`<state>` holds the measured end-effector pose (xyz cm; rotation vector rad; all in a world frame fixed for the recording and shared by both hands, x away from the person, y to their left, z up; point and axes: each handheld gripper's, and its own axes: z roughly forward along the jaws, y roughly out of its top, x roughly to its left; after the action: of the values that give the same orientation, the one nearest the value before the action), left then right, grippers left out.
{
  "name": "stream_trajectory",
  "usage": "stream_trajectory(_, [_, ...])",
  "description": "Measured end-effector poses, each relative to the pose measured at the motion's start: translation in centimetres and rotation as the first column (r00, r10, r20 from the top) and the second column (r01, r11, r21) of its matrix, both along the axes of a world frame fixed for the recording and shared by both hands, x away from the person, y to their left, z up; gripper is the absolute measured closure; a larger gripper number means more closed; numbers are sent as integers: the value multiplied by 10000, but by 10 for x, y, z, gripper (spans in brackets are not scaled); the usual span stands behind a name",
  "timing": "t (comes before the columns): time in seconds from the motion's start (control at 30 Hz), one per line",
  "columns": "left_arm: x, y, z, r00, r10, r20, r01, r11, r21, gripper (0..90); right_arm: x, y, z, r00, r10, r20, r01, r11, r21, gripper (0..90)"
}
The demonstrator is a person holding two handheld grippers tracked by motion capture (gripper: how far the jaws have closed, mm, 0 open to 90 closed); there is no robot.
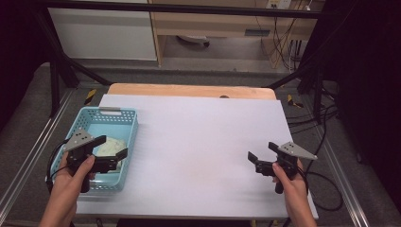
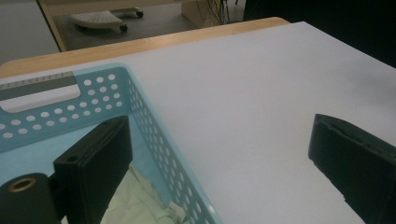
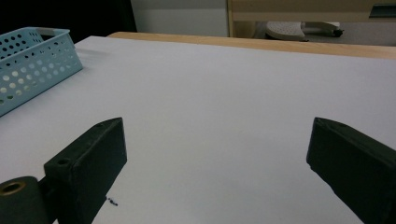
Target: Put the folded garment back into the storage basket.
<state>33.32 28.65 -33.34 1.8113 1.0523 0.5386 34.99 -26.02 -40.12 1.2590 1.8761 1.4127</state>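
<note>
Below the spread jaws of the left gripper point(image 1: 112, 147), a crumpled pale cream cloth point(image 1: 111, 146) lies inside the perforated light-blue plastic basket point(image 1: 124, 115). One jaw straddles the basket wall, so closing may catch the rim instead of the cloth. Right gripper point(image 1: 262, 152) hovers spread over the white tabletop point(image 1: 198, 142), well apart

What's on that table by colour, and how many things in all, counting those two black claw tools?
Light blue: 1, the basket
Pale cream: 1, the crumpled cloth lying in the basket
Black: 2, the left gripper and the right gripper, both open
Total: 4
</note>
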Motion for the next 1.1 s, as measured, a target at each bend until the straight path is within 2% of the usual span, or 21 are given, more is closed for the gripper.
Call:
stream_trajectory(0.33, [1,0,-10,9994,-319,-157,316,9994,-139,60,-9,7,-22,9997,186,-156,-186,9998,-5,58])
stream_trajectory(0.57, [3,-2,-18,9984,-459,-332,456,9989,-74,60,-14,15,-36,9973,522,-508,-522,9986,0,58])
stream_trajectory(0.63, [3,-2,-19,9984,-443,-350,440,9990,-92,60,-14,18,-39,9954,722,-623,-733,9972,-143,58])
stream_trajectory(0.83, [0,-3,-24,9967,-600,-548,596,9982,-84,60,-14,24,-44,9911,952,-934,-971,9951,-162,58])
stream_trajectory(1.1, [-3,-5,-34,9948,-667,-766,667,9978,-26,61,-6,43,-50,9786,1531,-1374,-1617,9854,-540,62])
